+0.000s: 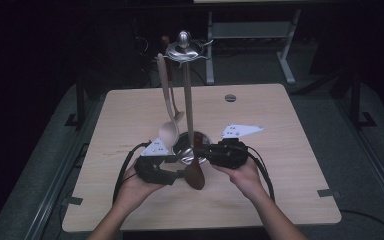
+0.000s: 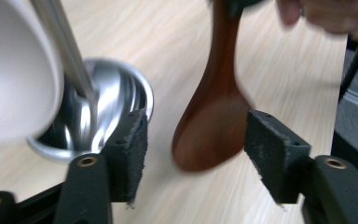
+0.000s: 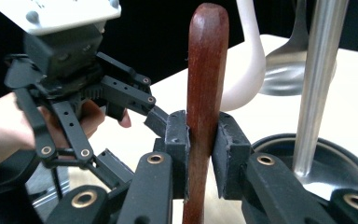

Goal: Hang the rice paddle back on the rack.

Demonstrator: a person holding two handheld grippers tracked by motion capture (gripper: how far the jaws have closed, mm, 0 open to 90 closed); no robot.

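A dark brown wooden spoon [image 1: 196, 175] stands upright over the table, bowl down, beside a metal utensil stand [image 1: 184, 49]. My right gripper [image 3: 200, 140] is shut on the spoon's handle [image 3: 207, 70], both pads pressed against it. My left gripper [image 2: 198, 140] is open, its pads [image 2: 130, 140] standing on either side of the spoon's bowl [image 2: 209, 130] with a gap on each side. In the high view the left gripper [image 1: 180, 175] and right gripper [image 1: 206, 152] meet at the stand's round base [image 1: 184, 150].
The stand's pole [image 3: 314, 84] rises from a shiny dish-shaped base [image 2: 121, 88]. A pale spoon [image 1: 169, 131] and a metal ladle [image 3: 289, 70] hang from its top. A small round disc [image 1: 230, 97] sits at the far side of the wooden table [image 1: 280, 200].
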